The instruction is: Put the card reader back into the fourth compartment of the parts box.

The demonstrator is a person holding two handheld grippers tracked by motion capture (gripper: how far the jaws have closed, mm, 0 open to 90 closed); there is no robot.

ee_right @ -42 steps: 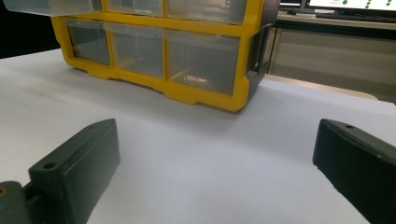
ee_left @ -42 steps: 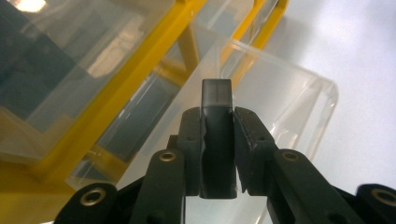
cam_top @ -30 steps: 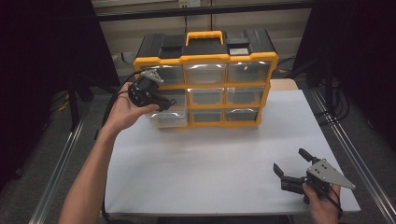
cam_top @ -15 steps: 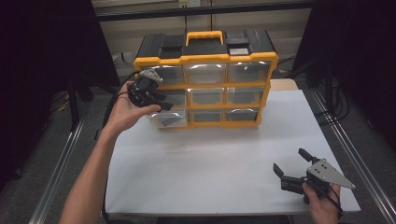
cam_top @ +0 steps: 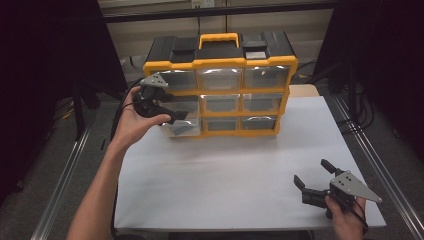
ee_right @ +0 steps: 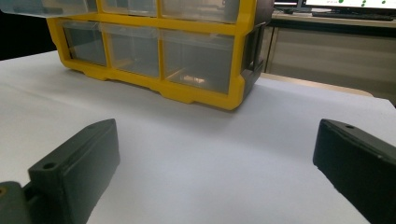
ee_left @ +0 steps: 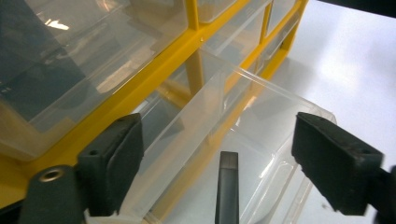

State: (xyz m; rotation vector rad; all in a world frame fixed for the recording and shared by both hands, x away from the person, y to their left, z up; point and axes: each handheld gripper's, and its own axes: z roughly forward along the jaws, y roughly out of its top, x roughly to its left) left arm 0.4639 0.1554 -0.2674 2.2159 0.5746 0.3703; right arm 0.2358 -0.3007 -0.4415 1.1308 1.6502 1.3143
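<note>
Both claws spread wide, left claw (cam_top: 172, 116) astride clear drawer (ee_left: 252, 140), seemingly pulled lengthwise from organizer (cam_top: 220, 65).

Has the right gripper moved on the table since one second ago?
No. The right gripper stays at the table's near right corner, equally far from the yellow organizer.

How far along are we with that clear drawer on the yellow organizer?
Done: one clear plastic drawer at the lower left of the yellow drawer organizer is pulled partway out. In hand: the left gripper sits at it, jaws open. Left: the right gripper waits open over the white table.
</note>
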